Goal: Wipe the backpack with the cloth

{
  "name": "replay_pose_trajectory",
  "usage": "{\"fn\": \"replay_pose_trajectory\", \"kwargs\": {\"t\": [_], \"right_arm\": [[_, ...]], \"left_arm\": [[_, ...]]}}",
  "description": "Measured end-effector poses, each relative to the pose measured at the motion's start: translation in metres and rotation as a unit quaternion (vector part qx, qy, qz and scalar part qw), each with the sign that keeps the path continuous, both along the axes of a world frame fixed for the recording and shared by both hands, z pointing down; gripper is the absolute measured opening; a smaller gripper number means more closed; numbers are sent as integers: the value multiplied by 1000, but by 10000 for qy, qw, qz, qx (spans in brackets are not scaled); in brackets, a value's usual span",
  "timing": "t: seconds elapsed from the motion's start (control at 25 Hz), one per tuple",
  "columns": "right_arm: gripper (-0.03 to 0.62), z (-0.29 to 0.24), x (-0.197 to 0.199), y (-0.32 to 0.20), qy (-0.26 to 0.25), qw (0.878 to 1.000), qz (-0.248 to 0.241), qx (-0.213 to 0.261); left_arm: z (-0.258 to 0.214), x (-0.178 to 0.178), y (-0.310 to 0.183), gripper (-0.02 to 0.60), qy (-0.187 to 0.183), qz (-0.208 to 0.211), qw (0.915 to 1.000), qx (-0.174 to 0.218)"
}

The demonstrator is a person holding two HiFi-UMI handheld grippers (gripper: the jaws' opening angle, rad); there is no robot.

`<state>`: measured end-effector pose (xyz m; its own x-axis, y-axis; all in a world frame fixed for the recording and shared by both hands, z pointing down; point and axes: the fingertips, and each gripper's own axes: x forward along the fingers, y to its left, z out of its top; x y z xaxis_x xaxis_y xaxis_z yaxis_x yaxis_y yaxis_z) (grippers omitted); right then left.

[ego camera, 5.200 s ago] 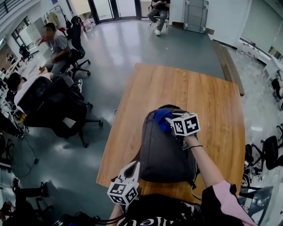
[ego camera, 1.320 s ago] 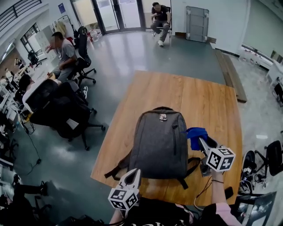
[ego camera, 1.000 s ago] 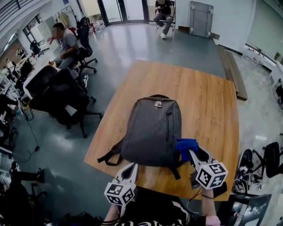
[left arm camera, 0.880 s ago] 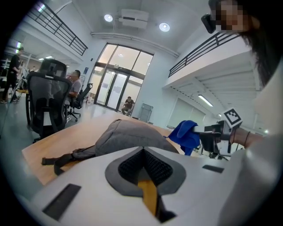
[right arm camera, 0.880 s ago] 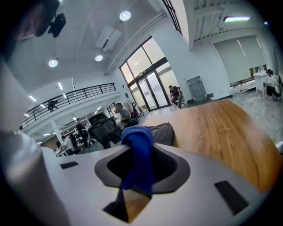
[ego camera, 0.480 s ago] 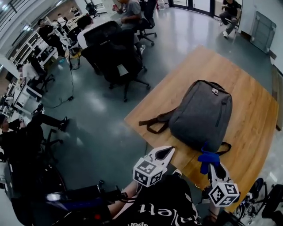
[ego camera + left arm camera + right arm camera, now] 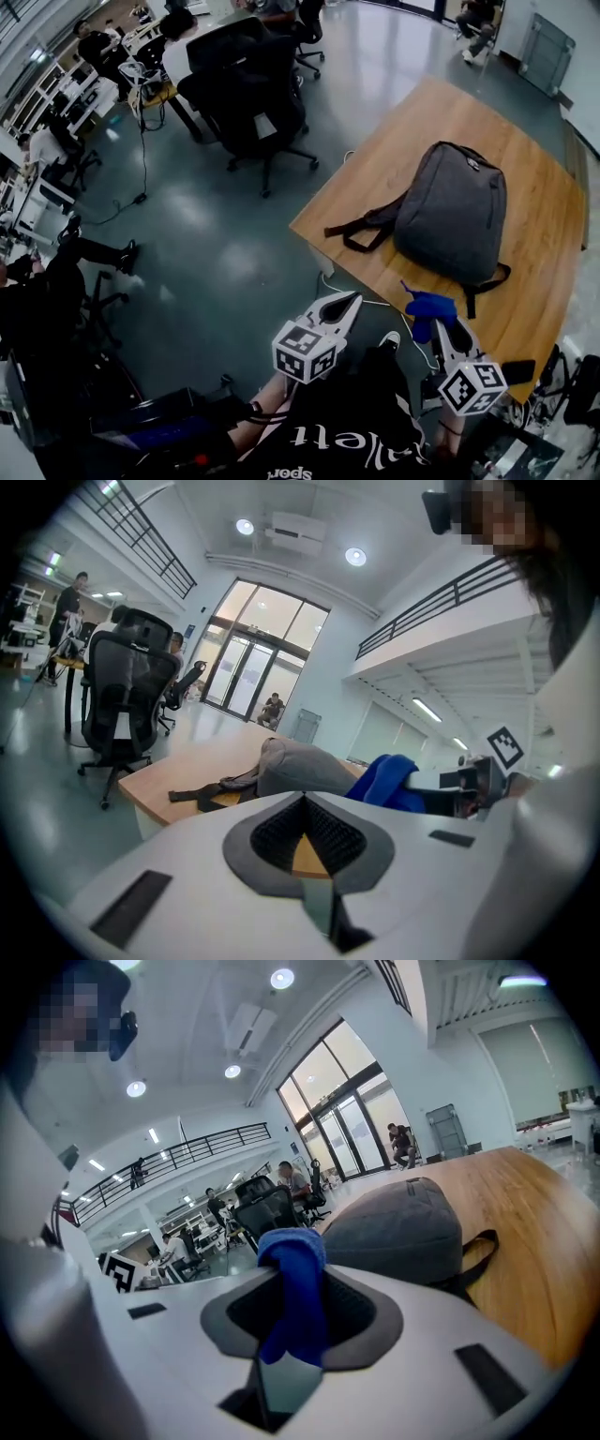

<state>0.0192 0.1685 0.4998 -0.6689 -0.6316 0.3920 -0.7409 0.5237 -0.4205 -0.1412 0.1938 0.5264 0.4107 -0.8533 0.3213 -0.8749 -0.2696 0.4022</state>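
The grey backpack is lying flat on the wooden surface in the upper right of the head view. Its front is facing up, and its dark straps are trailing off toward the surface's left edge.

The right claw is hovering at the lower right, near the surface's near edge and apart from the backpack. Its jaws are pinching the blue cloth. In the right gripper view the cloth is sitting clamped between the two jaws, bunching up above their tips and hanging down through the opening behind them. The backpack is lying beyond it on the wood, right of centre.

The left claw is hanging over the grey floor at lower centre, off the surface's edge. Its jaws are meeting at the tips and gripping nothing. In its own view the backpack is showing just above the jaws, with the blue cloth to the right of it.

Black office chairs are standing at the upper left.
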Motion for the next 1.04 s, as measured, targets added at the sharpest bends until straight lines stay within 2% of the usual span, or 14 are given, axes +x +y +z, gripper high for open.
{"fn": "replay_pose_trajectory", "kwargs": {"t": [0.12, 0.4, 0.64, 0.84, 1.04], "right_arm": [[117, 6, -17, 30, 60, 9999, 150, -23], [116, 11, -10, 73, 208, 9989, 382, -157], [117, 2, 11, 79, 256, 9987, 394, -183], [117, 1, 27, 78, 346, 9991, 98, -223], [116, -11, 50, 74, 332, 9991, -143, -198]], "left_arm": [[2, -19, 13, -2, 73, 161, 9998, 82], [-3, -10, 38, -2, 172, 447, 9988, 115], [-15, 12, 38, -2, 179, 498, 9985, 141], [-22, 32, 34, -2, 212, 292, 9992, 168], [-34, 71, 30, -2, 239, 252, 9992, 195]]}}
